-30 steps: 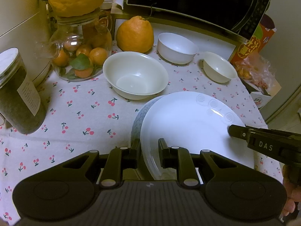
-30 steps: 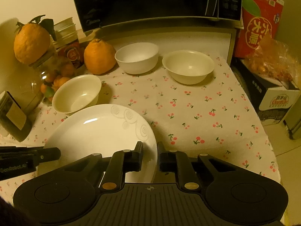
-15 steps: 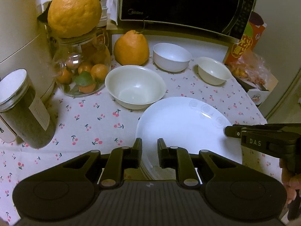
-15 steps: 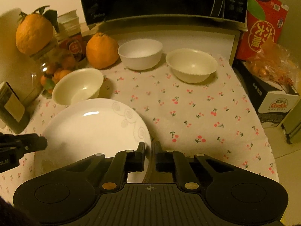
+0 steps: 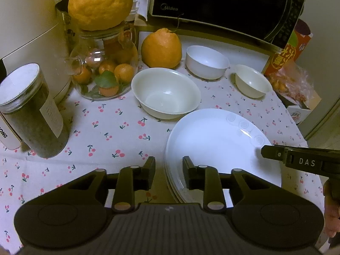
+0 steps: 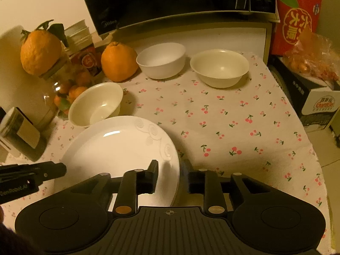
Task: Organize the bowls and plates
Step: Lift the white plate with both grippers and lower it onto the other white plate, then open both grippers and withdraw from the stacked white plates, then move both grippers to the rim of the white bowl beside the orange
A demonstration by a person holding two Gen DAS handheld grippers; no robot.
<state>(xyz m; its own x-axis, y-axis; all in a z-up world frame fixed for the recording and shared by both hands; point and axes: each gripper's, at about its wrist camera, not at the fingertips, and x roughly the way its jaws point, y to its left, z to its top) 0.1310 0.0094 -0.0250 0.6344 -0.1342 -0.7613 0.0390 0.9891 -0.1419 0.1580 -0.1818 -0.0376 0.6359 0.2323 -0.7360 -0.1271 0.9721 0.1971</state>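
Plates stacked: white plate stack point(image 5: 214, 146) rests on desk point(image 5: 110, 131), near front edge. Left gripper point(image 5: 167, 170) and right gripper point(image 6: 169, 175) fingers parted around stack rim, we judge not gripping. Three bowls point(image 6: 96, 104) point(image 6: 161, 60) point(image 6: 220, 68) apart, nesting left.

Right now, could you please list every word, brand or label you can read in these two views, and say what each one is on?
"Midea": on the microwave door.
"DAS": on the right gripper body, in the left wrist view.
"ONG": on the white box behind the dark jar; its start is cut off.
Large Chinese characters on the red carton, the jar's label, the left gripper lettering and the black box logo are too blurred to read.
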